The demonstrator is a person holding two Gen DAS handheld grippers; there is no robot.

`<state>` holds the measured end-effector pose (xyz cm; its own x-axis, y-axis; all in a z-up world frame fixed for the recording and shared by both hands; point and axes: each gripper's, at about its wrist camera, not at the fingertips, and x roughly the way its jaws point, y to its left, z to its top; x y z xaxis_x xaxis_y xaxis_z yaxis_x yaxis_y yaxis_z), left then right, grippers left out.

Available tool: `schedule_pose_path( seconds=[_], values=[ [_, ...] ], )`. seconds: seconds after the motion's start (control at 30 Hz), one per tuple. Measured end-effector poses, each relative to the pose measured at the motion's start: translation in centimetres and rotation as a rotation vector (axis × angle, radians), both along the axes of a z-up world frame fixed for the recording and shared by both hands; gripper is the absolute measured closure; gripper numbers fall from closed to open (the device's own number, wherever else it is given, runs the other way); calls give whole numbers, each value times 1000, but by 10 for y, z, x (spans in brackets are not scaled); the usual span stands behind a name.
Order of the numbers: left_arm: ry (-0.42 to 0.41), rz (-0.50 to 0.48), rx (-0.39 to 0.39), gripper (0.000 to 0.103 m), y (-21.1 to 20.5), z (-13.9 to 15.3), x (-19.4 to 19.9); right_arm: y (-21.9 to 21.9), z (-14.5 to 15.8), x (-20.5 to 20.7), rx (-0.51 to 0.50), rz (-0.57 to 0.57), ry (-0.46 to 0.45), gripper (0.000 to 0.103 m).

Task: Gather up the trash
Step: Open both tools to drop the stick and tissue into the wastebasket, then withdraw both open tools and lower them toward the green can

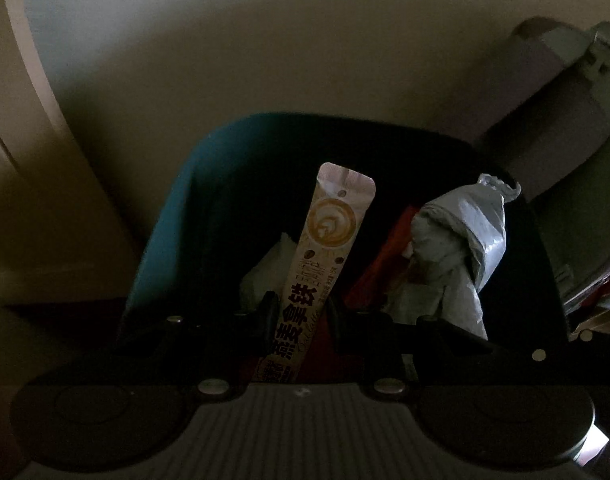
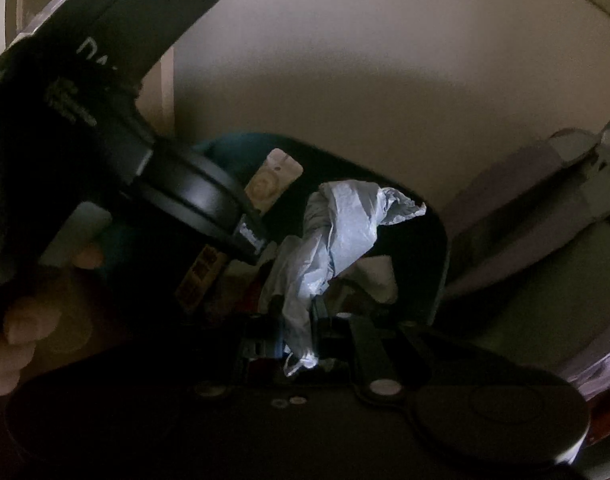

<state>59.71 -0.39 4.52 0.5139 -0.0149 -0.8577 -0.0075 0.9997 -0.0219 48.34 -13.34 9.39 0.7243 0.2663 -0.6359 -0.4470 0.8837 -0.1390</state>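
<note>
Between the left gripper [image 1: 301, 312] fingers: a long coffee sachet [image 1: 325, 248], clamped low down, most of it sticking out past the tips. Jaws nearly closed, pinching it. Between the right gripper [image 2: 297, 320] fingers: a crumpled pale plastic bag [image 2: 337, 232], also pinched, jaws near closed, the bulk of it bunched up beyond the tips.

Just past both sets of tips: the open mouth of a dark bin with a teal wall [image 1: 165, 220]. Both loads hang over that opening. Inside, below the tips, I can make out something red and some white paper, too dark to say more. From the left view the plastic bag [image 1: 461, 240] sits just right of the sachet, near but apart.

Orientation: the sachet's long axis runs straight out along the left fingers, leaning slightly right, torn or notched end farthest away and pointing toward the bin's far wall. The bag has no clean axis, roughly elongated out and up from the right tips.

Step in hand, my read: drop both into the bin. To do it well:
- keep the tips inside the rim line before letting go, since the sachet is long and could bridge the far rim
- tilt the left gripper steeper so the sachet goes in end first
- bag is light and may cling to a pad, so open wide, small shake
- the grippers sit close together, so watch for a clash

Farther out: a plain wall [image 1: 265, 60], and to the right of the bin a pale lidded container [image 1: 565, 92].
</note>
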Motion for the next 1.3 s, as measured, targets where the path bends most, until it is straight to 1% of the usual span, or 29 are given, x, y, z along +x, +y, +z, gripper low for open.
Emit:
schedule_pose_path(
  seconds=[0.07,0.13,0.2,0.27,0.3,0.33,0.4,0.43,0.5,0.57,0.6,0.63,0.67,0.7,0.87,0.93,1.03,1.1,1.3],
  values=[
    [2,0,2,77,0,-5,3,1,-4,3,-2,-4,3,90],
    [11,3,3,76,0,-10,4,-1,-5,5,17,-14,16,86],
    [28,12,2,76,2,-14,6,-1,-6,6,27,-19,24,87],
    [34,21,-5,73,5,-17,6,0,-5,5,23,-16,18,85],
    [34,25,-11,64,7,-17,6,0,-4,5,23,-15,19,84],
    [32,27,-16,50,7,-16,4,0,-3,4,24,-16,18,81],
    [14,18,-36,45,5,-13,1,-1,-4,6,26,-18,12,76],
    [5,14,-43,43,3,-9,-5,-2,-2,2,29,-16,2,71],
    [-13,15,-56,40,3,-4,-13,-2,-6,3,33,-13,-9,67],
    [-26,15,-68,38,4,2,-19,-5,-2,1,36,-13,-15,65],
    [-35,19,-73,35,4,7,-24,-5,-1,0,35,-13,-18,62],
    [-43,17,-80,32,5,11,-29,-6,2,-4,34,-10,-22,57],
    [-50,15,-85,31,6,15,-25,-7,5,-7,32,-8,-29,55],
    [-60,11,-87,31,5,21,-31,-8,7,-11,29,-9,-39,52],
    [-103,-5,-84,31,2,51,-56,-15,27,-40,38,-10,-70,47],
    [-119,-12,-77,30,0,64,-70,-19,35,-53,48,-13,-83,43],
    [-144,-22,-71,26,-3,82,-94,-25,51,-77,58,-15,-100,40],
    [-162,-27,-65,26,-4,93,-112,-30,60,-91,61,-13,-112,40],
    [-197,-42,-59,25,-1,115,-167,-40,79,-137,77,-15,-153,28]
  ],
)
